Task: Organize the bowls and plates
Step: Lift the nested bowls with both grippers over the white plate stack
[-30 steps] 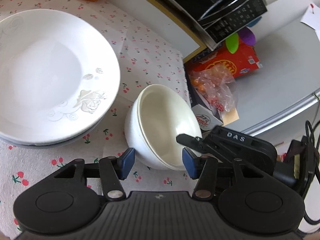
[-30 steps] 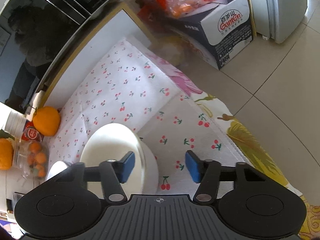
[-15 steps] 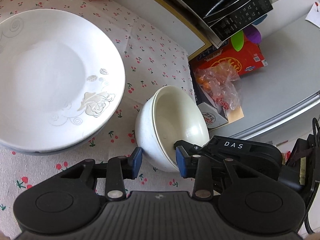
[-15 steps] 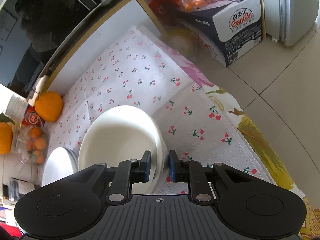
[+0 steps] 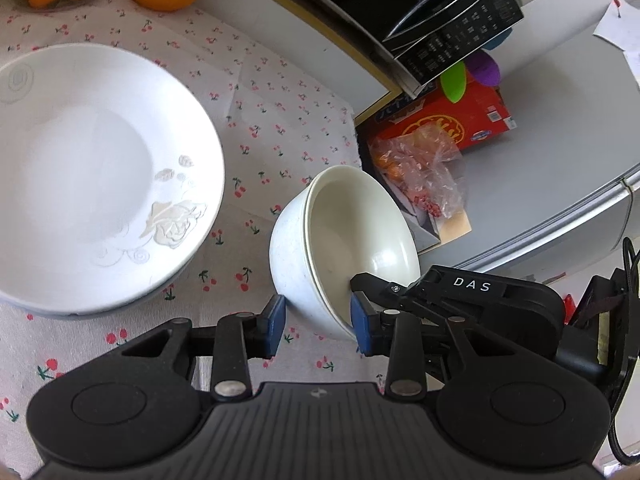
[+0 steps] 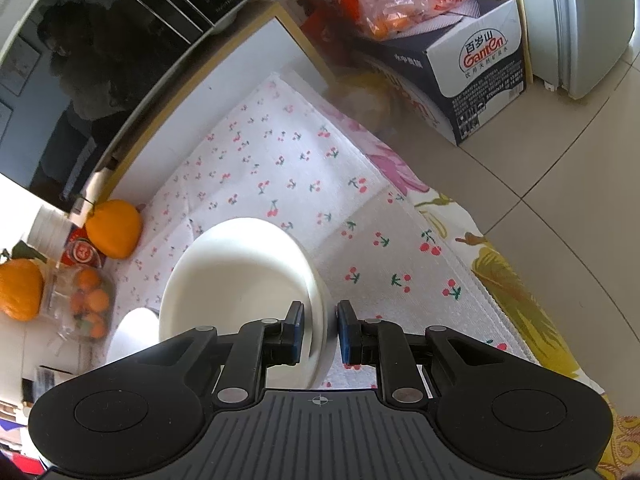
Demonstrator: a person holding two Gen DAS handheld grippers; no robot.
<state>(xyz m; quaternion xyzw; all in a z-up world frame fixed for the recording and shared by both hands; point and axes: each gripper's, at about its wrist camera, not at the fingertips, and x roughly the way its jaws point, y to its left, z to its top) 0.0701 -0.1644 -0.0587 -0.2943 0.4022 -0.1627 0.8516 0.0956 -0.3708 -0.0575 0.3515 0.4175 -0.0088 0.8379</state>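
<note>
Between the pads of my right claw (image 6: pixel 319 332) sits the rim of the nested bowls (image 6: pixel 240 280); that claw is pressed nearly together, pinching the rim. My left claw (image 5: pixel 319 322) is half spread, its pads bracketing the lower wall of the same bowls and apparently pressing on it. The bowls are tipped, mouth turned towards the right claw, resting on the worktop (image 5: pixel 260 120) just ahead of both.

The risk, as I judge it: the glazed wall is smooth and curved, so a pinch on so little rim may slip, or the inner bowl may slide out of the outer. The worktop's edge is just right of my right claw, with tiled floor (image 6: pixel 560 160) beyond. A swing to the left of my left claw could knock the plates (image 5: pixel 100 160).

Only the left view shows the plates properly and one right finger reaching inside the bowls. Only the right view shows the edge and the floor.
</note>
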